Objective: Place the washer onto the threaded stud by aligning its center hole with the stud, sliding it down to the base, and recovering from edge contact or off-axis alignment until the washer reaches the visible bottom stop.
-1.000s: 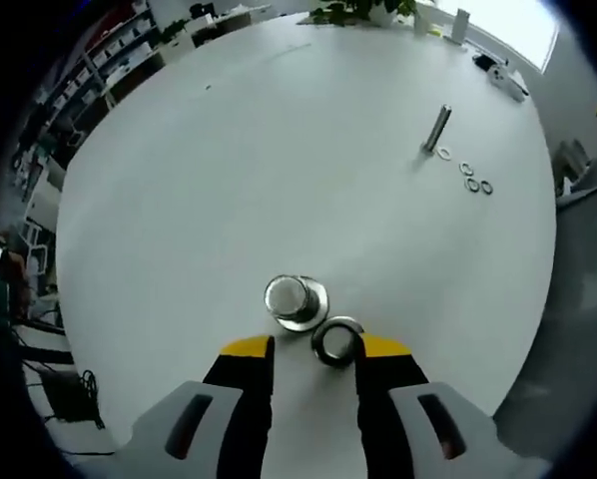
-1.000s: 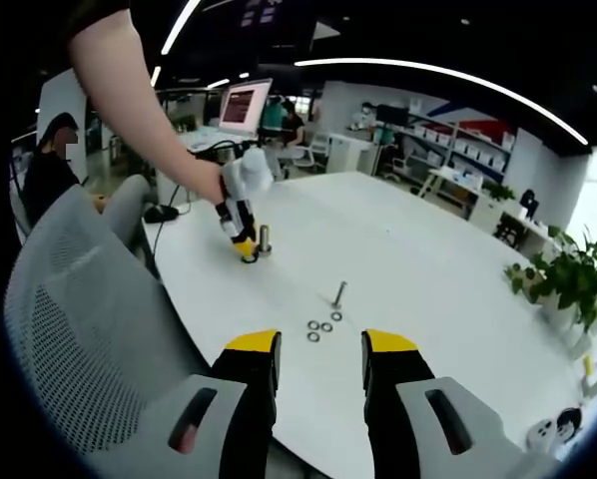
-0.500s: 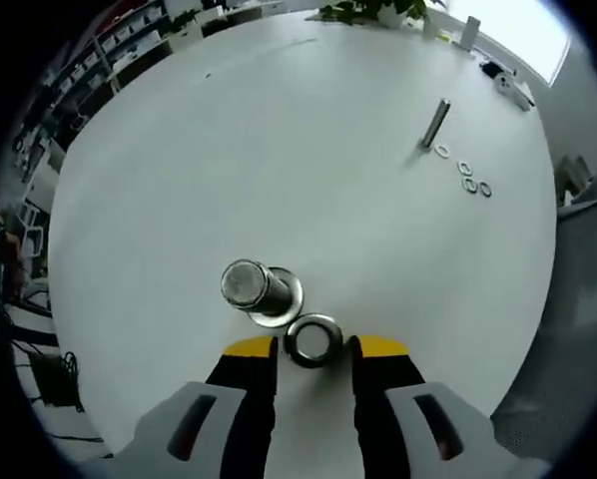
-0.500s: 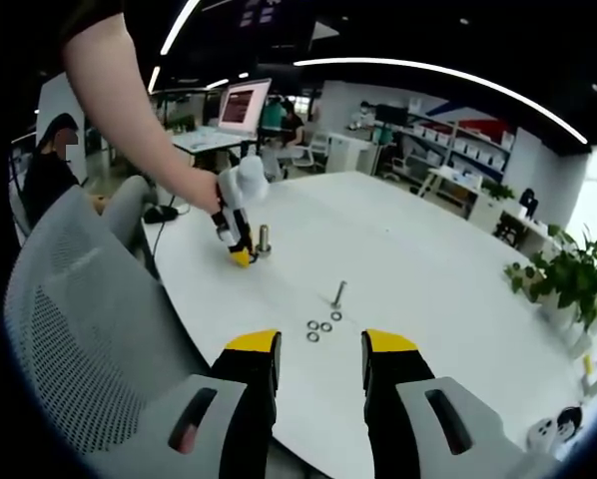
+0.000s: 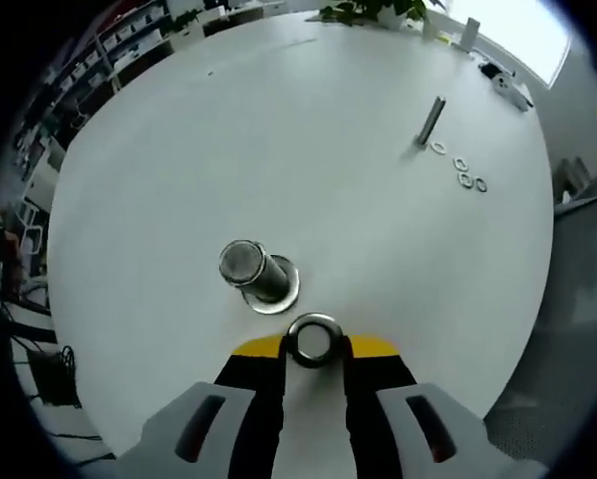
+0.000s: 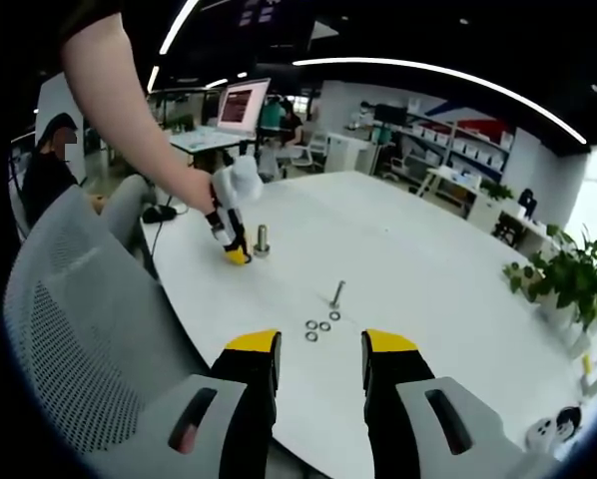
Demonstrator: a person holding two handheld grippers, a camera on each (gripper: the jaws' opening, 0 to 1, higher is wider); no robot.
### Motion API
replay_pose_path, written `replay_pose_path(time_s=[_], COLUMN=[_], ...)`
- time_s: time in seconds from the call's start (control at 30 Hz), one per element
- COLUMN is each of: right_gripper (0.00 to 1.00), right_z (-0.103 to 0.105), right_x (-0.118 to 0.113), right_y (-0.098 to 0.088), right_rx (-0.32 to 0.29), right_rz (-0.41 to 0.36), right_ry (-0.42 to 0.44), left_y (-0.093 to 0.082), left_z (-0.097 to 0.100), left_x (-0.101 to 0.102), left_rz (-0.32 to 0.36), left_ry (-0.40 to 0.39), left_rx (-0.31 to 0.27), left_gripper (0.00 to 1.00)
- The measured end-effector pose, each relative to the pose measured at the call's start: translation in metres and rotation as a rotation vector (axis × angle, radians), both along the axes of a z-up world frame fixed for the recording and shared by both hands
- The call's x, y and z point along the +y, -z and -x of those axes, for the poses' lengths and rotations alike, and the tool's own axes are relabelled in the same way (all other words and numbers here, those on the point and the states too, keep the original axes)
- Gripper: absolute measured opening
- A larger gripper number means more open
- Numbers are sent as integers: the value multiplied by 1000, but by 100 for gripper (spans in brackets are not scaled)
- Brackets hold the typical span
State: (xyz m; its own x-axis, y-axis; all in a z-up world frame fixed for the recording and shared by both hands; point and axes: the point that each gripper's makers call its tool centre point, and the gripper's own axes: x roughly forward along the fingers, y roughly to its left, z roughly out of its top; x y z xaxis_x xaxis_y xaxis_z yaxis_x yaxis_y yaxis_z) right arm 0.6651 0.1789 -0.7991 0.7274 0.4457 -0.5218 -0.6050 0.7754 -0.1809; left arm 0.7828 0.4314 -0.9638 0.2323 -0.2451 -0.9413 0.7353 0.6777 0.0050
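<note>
White round table (image 5: 279, 130) is seen, chair (image 6: 74, 329) at 9 o'clock in the right gripper view. Right gripper (image 6: 318, 349) is held apart, nothing between. Washer (image 5: 312, 340) is clamped by left gripper (image 5: 311, 346), just beside stud (image 5: 251, 274) at 11 o'clock. Loose bolt (image 5: 432, 120) and spare washers (image 5: 462, 172) are seen at 1 o'clock.

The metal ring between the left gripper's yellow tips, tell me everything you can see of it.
The shiny metal ring washer is a thick round silvery ring with a pale centre hole. It sits clamped between the yellow-tipped jaws of the left gripper, hole facing the camera. It lies beside the upright threaded metal stud with its flat round base, not over it, above the white round table. Whether it touches the table cannot be told.
</note>
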Motion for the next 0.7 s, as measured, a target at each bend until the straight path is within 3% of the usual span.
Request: replay_pose_path(time_s=[0.3,0.7], right_gripper=[34,34], right_z=[0,-1], right_x=[0,-1], right_y=[0,-1], right_rx=[0,-4], right_rz=[0,2], right_ry=[0,7], left_y=[0,1], left_z=[11,10], left_x=[4,3], left_rz=[-29,-62], left_ry=[97,113], left_rx=[10,53], left_gripper=[21,26])
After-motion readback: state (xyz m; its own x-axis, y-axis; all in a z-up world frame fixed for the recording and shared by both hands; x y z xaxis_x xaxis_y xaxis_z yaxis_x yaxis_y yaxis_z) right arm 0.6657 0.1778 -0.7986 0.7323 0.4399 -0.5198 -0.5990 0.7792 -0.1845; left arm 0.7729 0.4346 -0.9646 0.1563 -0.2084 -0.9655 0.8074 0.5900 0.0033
